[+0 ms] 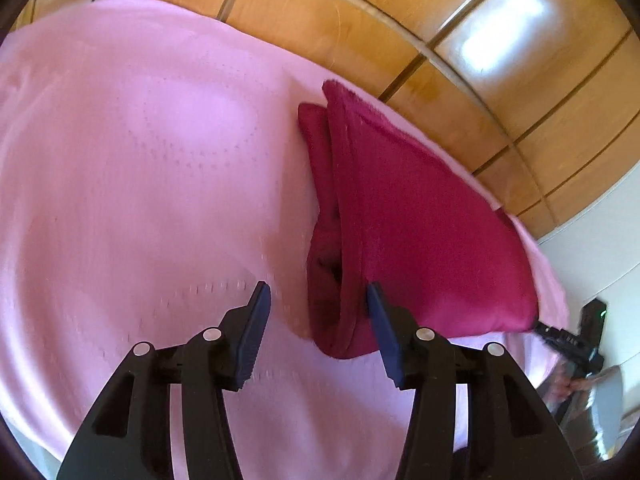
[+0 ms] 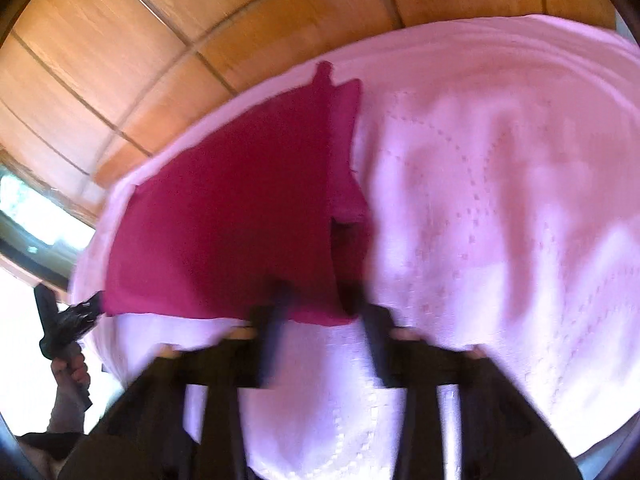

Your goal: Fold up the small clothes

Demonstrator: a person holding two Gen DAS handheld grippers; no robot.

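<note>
Black left gripper: jaws wide apart and holding nothing; one fingertip touches the near folded edge of the cloth, the other hangs over bare blanket.
Right gripper: blurred, jaws clearly apart; one finger overlaps the cloth's near hem, and nothing is clamped between them.
Hand: at the edge of the right wrist view, holding the other gripper, whose tip meets a near corner of the cloth.
Magenta cloth: lying on the blanket near its floor-side edge, folded over, with a narrower layer showing beside the top one.
Pink blanket: spread wide under everything, stitched with dotted lines.
Wooden floor: glossy planks beyond the blanket.
</note>
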